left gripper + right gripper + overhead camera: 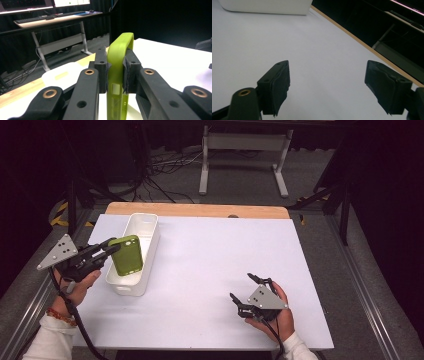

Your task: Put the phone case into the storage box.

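Note:
A green phone case (126,255) hangs over the near end of a long white bin (146,222) at the table's left. My left gripper (111,249) is shut on the case's left edge. In the left gripper view the green phone case (119,60) stands edge-on between the two black pads (101,67), with the white bin (60,75) below and behind it. My right gripper (246,287) rests low on the white table (210,255) at the front right, held by a hand. Its jaws stand wide apart, and the right gripper (327,85) is open with nothing between its fingers.
A wooden strip (197,210) runs along the table's far edge. Beyond it are a white desk frame (245,150) and cables on the floor. The white bin's (265,6) end wall lies ahead of the right gripper, at the top left of its view.

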